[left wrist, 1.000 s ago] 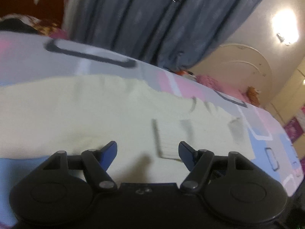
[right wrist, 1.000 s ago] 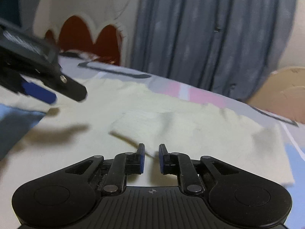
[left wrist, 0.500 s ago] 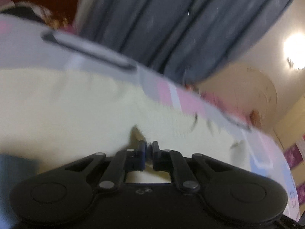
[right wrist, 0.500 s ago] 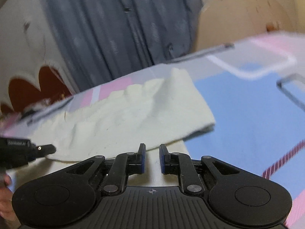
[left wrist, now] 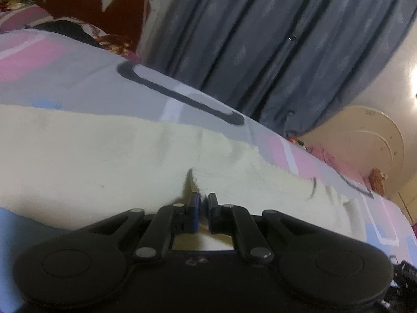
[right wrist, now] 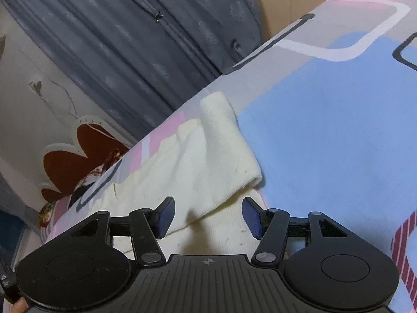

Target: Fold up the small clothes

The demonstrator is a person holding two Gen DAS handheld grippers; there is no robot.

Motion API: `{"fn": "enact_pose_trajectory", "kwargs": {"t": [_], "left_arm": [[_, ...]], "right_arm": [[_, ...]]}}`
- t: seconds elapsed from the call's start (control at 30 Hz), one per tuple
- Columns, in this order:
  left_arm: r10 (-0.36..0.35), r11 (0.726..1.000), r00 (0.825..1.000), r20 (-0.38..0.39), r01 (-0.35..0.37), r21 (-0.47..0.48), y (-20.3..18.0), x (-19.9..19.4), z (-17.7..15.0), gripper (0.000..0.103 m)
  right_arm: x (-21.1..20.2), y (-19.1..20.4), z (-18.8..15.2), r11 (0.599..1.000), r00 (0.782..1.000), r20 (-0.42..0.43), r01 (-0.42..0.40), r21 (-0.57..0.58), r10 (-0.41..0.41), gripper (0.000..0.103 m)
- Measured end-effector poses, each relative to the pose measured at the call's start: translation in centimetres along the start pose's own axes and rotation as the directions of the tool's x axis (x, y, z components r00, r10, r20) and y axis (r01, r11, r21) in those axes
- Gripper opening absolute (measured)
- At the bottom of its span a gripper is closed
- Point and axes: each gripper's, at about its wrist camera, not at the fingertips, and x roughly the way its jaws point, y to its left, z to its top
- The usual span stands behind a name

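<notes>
In the left wrist view, a dark red scalloped headboard point(left wrist: 86, 2) is seen at the upper left of the frame, with a dark patterned pillow point(left wrist: 78, 32) below it. A bed sheet printed in grey, pink and pale blue blocks point(left wrist: 78, 83) is spread across the left and middle of the frame. The cream knitted garment point(left wrist: 91, 156) is laid flat on it, reaching from the left edge to the lower right. At the lower centre, the left tool point(left wrist: 203, 203) is seen with its blue-padded jaws drawn nearly together, and a raised fold of the cream fabric is pinched between them. Grey-blue pleated curtains point(left wrist: 273, 39) fill the upper centre and right, and a pale arched wooden panel point(left wrist: 365, 143) is seen at the right edge.

In the right wrist view, the red headboard point(right wrist: 78, 161) is seen at the middle left, and the curtains point(right wrist: 130, 39) across the upper left. The garment point(right wrist: 198, 161) runs from the lower left toward the centre, with a doubled-over layer ending in a rolled corner near the frame's middle. The right tool point(right wrist: 208, 217) is seen at the lower centre, its jaws opening; cream fabric lies between and beneath the pads, but neither pad presses on it. The pale blue part of the sheet point(right wrist: 325, 130) fills the right of the frame.
</notes>
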Motion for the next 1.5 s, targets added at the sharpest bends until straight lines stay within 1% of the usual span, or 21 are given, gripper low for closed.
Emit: {"fn": "enact_pose_trajectory", "kwargs": {"t": [0.17,0.2,0.23,0.4,0.47,0.5,0.53,0.67,0.77,0.83,0.9,0.93,0.97,1.0,1.13,1.27,1.3,1.33,1.37,1.43,1.5], "left_arm": [[0.045,0.999,0.999,-0.001,-0.045,0.003,1.0,0.0,0.3,0.006],[0.063,0.998,0.998,0.0,-0.063,0.011,1.0,-0.1,0.2,0.001],[0.074,0.997,0.997,0.001,-0.074,0.014,1.1,-0.2,0.1,0.001],[0.071,0.997,0.997,-0.007,-0.071,0.007,1.6,-0.2,0.0,0.001],[0.04,0.999,0.999,-0.012,-0.04,0.012,1.6,-0.2,0.0,0.005],[0.042,0.999,0.999,-0.008,-0.042,0.011,1.6,-0.3,0.0,0.02],[0.038,0.999,0.999,-0.002,-0.038,0.008,1.7,-0.4,0.0,0.026],[0.023,1.0,0.999,-0.027,-0.022,0.015,1.9,0.1,-0.2,0.026],[0.018,0.999,0.999,-0.033,-0.017,0.027,1.8,0.4,0.0,0.02],[0.014,0.999,0.999,-0.045,-0.012,0.037,1.6,0.9,0.2,0.006],[0.025,0.997,0.999,-0.04,-0.022,0.07,1.2,1.1,0.2,0.002],[0.02,0.997,1.0,-0.003,-0.019,0.078,1.0,0.6,0.2,0.002],[0.015,0.997,0.999,0.029,-0.017,0.078,1.0,0.1,0.2,0.002],[0.01,0.997,0.998,0.063,-0.015,0.08,0.9,-0.4,0.2,0.002],[0.01,0.994,0.999,0.04,-0.015,0.11,0.8,0.0,-0.1,0.002],[0.035,0.992,0.999,0.01,-0.036,0.121,1.2,0.9,-1.0,0.002],[0.038,0.991,0.999,0.011,-0.039,0.129,1.2,0.8,-1.0,0.006],[0.054,0.989,0.998,0.019,-0.056,0.14,1.1,0.6,-0.9,0.015],[0.078,0.985,0.996,0.044,-0.084,0.149,1.1,0.1,-1.0,0.021],[0.124,0.976,0.986,0.11,-0.141,0.167,1.0,-1.2,-0.9,0.037],[0.098,0.978,0.985,0.139,-0.122,0.171,0.7,-1.8,-0.6,0.039]], "right_arm": [[-0.4,-0.5,0.0,1.0,1.0,-0.001,-0.014,0.014,0.014,0.058],[-0.3,-0.7,-0.1,1.0,1.0,-0.001,-0.018,0.024,0.018,0.058],[-0.2,-0.8,-0.2,0.999,1.0,-0.002,-0.022,0.031,0.022,0.058],[0.0,-0.9,-0.4,0.998,1.0,0.01,-0.03,0.046,0.029,0.058],[0.0,-1.1,-0.4,0.997,0.999,0.014,-0.039,0.067,0.039,0.058],[0.0,-1.2,-0.4,0.996,0.999,0.014,-0.043,0.073,0.042,0.058],[-0.1,-1.2,-0.4,0.996,0.999,0.013,-0.044,0.073,0.043,0.058],[-0.2,-1.1,-0.5,0.997,0.999,0.015,-0.044,0.068,0.043,0.058],[-0.2,-1.0,-0.5,0.996,0.999,0.024,-0.041,0.075,0.039,0.058],[-0.1,-1.1,-0.6,0.996,0.999,0.032,-0.041,0.085,0.038,0.058],[-0.1,-1.0,-0.6,0.996,0.999,0.042,-0.036,0.087,0.032,0.057],[-0.1,-0.9,-0.7,0.997,0.999,0.047,-0.022,0.081,0.018,0.05],[0.0,-0.6,-0.6,0.998,0.999,0.05,0.009,0.059,-0.012,0.011],[0.0,-0.4,-0.5,0.999,0.998,0.05,0.039,0.038,-0.041,0.003],[-0.8,-0.1,-0.5,0.997,0.99,0.12,0.075,-0.019,-0.072,0.001],[0.2,-0.5,-0.9,0.993,0.993,0.057,0.109,-0.04,-0.107,0.001],[-0.1,-0.4,-0.7,0.994,0.994,0.049,0.102,-0.048,-0.1,0.001],[-0.4,-0.3,-0.6,0.994,0.995,0.04,0.098,-0.058,-0.095,0.002],[-0.9,-0.2,-0.6,0.992,0.995,0.036,0.1,-0.074,-0.098,0.01],[-2.7,0.2,-0.6,0.986,0.992,0.088,0.105,-0.128,-0.094,0.013],[-4.0,1.0,-0.6,0.97,0.984,0.142,0.131,-0.207,-0.102,0.013]]}}
